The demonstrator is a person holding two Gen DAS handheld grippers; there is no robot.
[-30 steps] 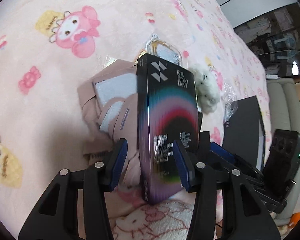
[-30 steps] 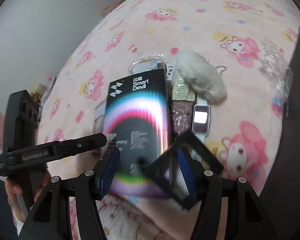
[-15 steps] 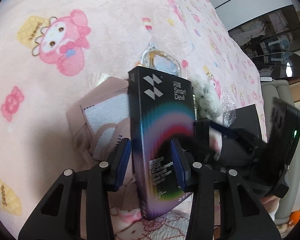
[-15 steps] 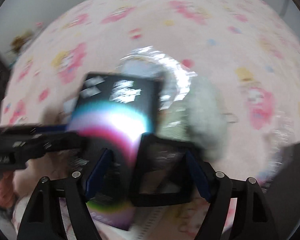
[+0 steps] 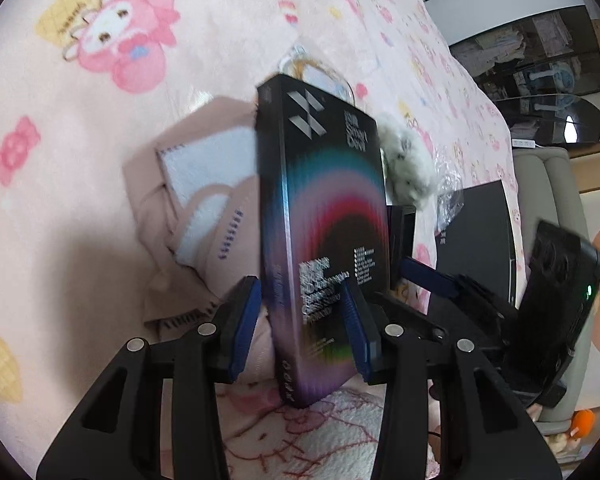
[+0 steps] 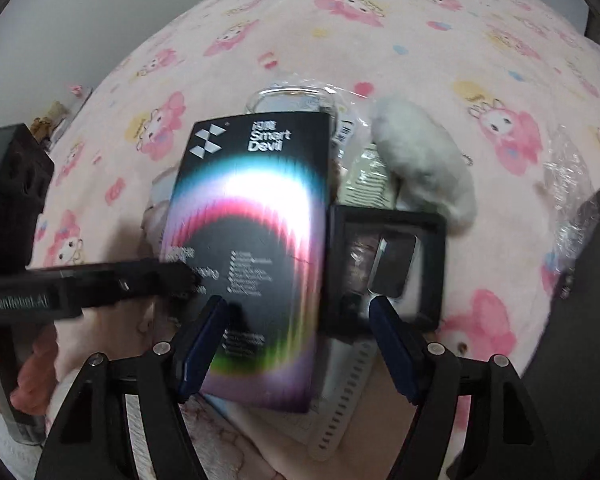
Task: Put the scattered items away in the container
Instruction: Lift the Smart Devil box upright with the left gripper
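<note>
My left gripper (image 5: 302,320) is shut on a black "Smart Devil" box (image 5: 328,232) with a rainbow arc, holding it tilted above the bed; the box also shows in the right wrist view (image 6: 256,240). My right gripper (image 6: 296,344) is open, its jaws wide around the box's lower right edge and a small black frame-like case (image 6: 384,276), touching neither clearly. A white fluffy toy (image 6: 424,164), a clear phone case (image 6: 292,98), a sachet (image 6: 370,180) and a white watch strap (image 6: 340,396) lie scattered behind. A pink fabric pouch (image 5: 196,216) lies left of the box.
Pink cartoon-print blanket (image 5: 100,100) covers the bed. A black container (image 5: 480,236) sits at the right edge, with crumpled clear plastic (image 6: 568,184) beside it. A sofa (image 5: 548,184) stands beyond the bed.
The left gripper has kept hold of the box and tilted it slightly. The right gripper swung in blurred, then settled close behind the box and the black case.
</note>
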